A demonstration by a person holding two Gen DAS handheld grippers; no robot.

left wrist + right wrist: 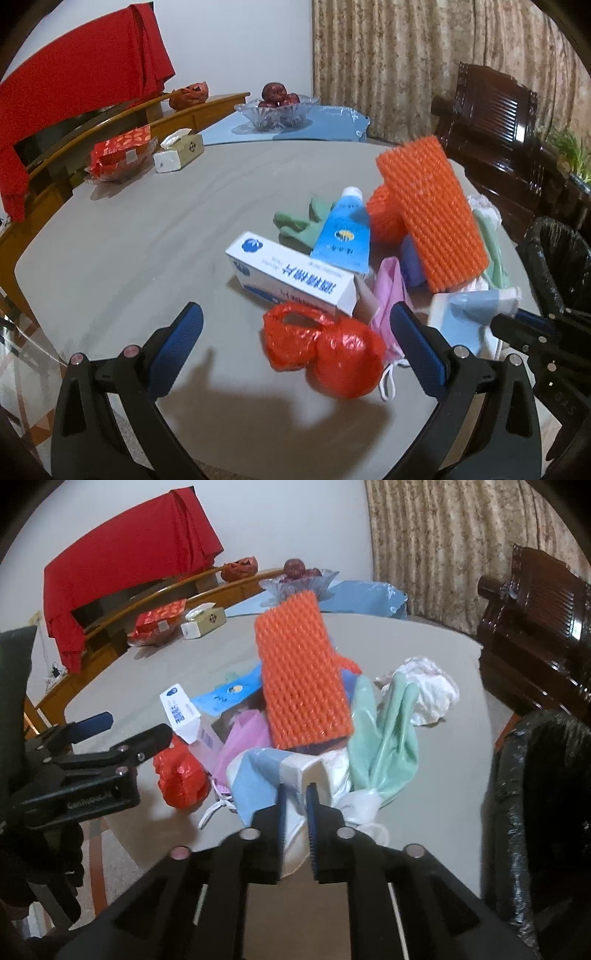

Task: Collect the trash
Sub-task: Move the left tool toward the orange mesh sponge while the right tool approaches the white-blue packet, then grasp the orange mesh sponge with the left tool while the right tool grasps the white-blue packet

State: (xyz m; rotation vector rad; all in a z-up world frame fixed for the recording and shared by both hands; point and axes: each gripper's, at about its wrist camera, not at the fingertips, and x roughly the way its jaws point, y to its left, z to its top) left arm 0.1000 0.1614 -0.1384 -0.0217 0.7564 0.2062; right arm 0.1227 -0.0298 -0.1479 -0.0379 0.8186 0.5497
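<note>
So I've got a heap of trash on the counter [129,236], sitting lower centre to lower right in my left wrist view. My left gripper [295,347] has its fingers spread wide apart with nothing between the pads, and the crumpled red plastic bag [325,354] lies straight ahead of them, basically in the gap but not touched, its lumpy length running left to right across the frame. Behind it the white box [291,277] lies diagonally, upper left to lower right, with the blue tube [341,236] leaning on it. My right gripper [295,812] is nearly closed, fingers pinched on the pale blue-and-white wrapper [258,775] at the near edge of the pile; I'd say it's clamped, though the contact is a bit blurry. The orange foam net [303,672] stands tilted on top of everything, centre frame, with the green glove [384,731] to its right. The black bin bag [535,794] is at the right edge, so my right hand is the one closer to it, I reckon.
</note>
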